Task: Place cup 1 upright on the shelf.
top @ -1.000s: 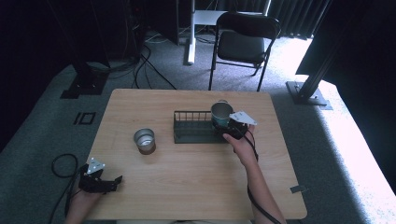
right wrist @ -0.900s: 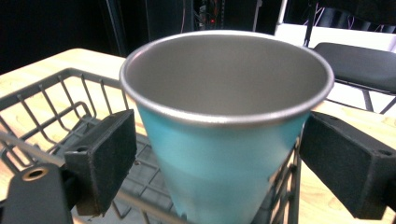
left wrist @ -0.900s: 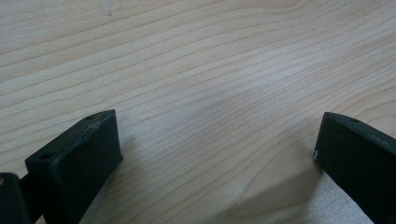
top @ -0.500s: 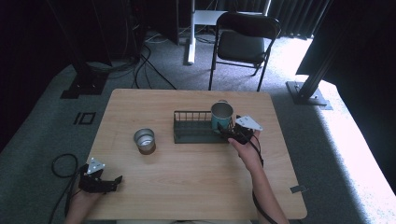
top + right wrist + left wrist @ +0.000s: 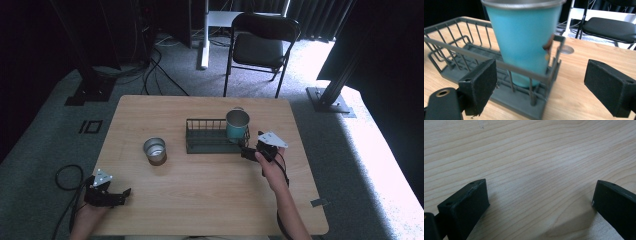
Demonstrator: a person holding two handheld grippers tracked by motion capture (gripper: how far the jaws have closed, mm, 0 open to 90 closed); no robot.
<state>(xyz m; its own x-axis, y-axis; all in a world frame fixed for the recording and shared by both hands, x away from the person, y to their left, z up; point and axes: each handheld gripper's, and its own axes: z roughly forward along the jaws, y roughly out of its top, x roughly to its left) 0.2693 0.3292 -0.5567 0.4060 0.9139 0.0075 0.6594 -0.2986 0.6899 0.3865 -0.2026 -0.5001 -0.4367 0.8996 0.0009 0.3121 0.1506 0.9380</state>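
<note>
A teal metal cup (image 5: pixel 237 125) (image 5: pixel 524 42) stands upright in the right end of a dark wire rack (image 5: pixel 210 136) (image 5: pixel 461 52) near the table's middle. My right gripper (image 5: pixel 248 151) (image 5: pixel 540 85) sits just outside the rack's right front corner, open, with nothing between its jaws. A second, silver cup (image 5: pixel 154 150) stands on the table left of the rack. My left gripper (image 5: pixel 119 194) (image 5: pixel 540 202) rests open at the table's front left corner, with bare wood between its jaws.
The wooden table (image 5: pixel 210 200) has free room across its front half. A small round metal lid (image 5: pixel 565 49) lies on the table behind the rack. A black folding chair (image 5: pixel 262 45) and cables stand on the floor beyond the far edge.
My right gripper has let go of the teal cup in the rack and drawn back toward the front right. The left gripper has not moved.
</note>
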